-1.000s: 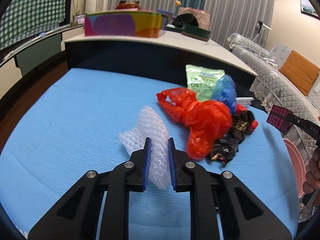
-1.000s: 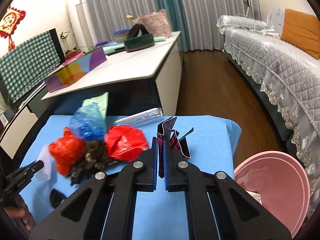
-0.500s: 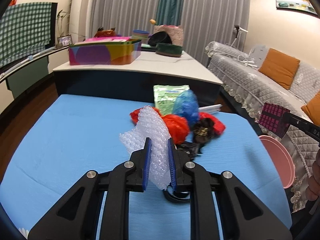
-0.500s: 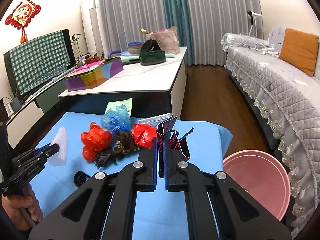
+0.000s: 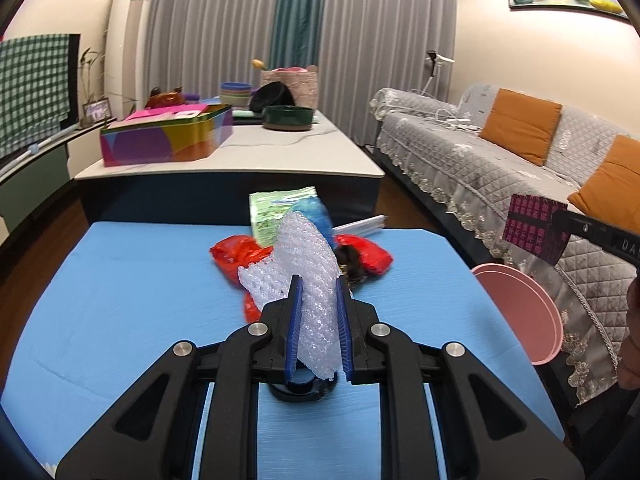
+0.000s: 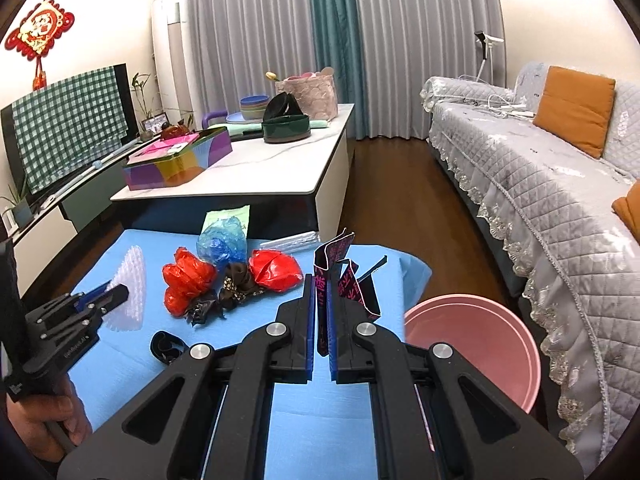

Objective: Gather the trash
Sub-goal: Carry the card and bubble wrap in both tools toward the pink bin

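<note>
We've got bubble wrap (image 5: 308, 276) pinched in the left gripper (image 5: 318, 312) and a dark wrapper (image 6: 344, 276) clamped in the right gripper (image 6: 319, 320), both held above the blue table (image 6: 348, 432), so next we probably carry them to the pink bin (image 6: 476, 344).

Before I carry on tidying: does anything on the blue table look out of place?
Only the trash itself: crumpled red bags, a blue bag and dark wrappers heaped mid-table, and a black ring-shaped scrap lying apart. Nothing spilled.
</note>
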A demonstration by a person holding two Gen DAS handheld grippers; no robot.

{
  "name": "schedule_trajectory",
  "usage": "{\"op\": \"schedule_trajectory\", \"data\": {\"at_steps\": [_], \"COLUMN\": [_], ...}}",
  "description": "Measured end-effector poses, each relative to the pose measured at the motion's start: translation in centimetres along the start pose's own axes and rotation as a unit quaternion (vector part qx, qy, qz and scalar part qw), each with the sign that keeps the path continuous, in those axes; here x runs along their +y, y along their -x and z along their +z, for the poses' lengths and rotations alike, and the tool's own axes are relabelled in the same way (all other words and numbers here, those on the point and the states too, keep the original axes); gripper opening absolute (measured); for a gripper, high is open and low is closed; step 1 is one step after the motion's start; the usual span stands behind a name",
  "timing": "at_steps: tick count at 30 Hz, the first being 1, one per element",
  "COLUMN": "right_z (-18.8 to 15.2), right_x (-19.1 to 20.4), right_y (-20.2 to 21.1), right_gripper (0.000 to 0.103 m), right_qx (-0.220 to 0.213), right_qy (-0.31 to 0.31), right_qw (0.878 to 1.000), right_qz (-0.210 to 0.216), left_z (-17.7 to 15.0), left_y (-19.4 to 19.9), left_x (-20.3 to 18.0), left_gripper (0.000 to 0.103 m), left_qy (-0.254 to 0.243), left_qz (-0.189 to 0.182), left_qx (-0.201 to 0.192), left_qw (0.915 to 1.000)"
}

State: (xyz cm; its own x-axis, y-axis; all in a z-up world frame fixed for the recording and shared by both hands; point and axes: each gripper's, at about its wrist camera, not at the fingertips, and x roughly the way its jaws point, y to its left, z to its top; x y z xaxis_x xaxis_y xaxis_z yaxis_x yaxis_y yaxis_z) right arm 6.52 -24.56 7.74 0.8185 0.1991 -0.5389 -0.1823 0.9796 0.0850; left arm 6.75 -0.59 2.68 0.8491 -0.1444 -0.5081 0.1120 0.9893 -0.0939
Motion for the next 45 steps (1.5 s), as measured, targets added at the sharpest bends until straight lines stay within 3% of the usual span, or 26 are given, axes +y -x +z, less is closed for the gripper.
{"op": "schedule_trajectory", "data": {"at_steps": [8, 22, 45], "right_z": [1.1, -2.0, -3.9], "right_x": [-1.2, -4.9, -10.5], "right_y": [2.3, 1.5, 2.1], "right_gripper": [0.006, 0.006, 0.006], "right_qx": [-0.015, -0.011, -0.004], "right_qy": [0.026, -0.005, -0.032], "right_qw": [0.999, 0.999, 0.996], "right_qz": [-0.013, -0.035, -0.081], "left_z": [0.0, -0.3, -1.0], "left_y": [-0.2, -1.3, -3.7], "left_x": [-1.8, -5.9, -13.3], "left_gripper": [0.017, 0.017, 0.017], "left_qy": [-0.013, -0.041, -0.078], "left_qz": [-0.017, -0.038, -0.092], "left_qx": [0.001, 0.010, 0.027], "left_qw": [0.9998, 0.9984, 0.9923]}}
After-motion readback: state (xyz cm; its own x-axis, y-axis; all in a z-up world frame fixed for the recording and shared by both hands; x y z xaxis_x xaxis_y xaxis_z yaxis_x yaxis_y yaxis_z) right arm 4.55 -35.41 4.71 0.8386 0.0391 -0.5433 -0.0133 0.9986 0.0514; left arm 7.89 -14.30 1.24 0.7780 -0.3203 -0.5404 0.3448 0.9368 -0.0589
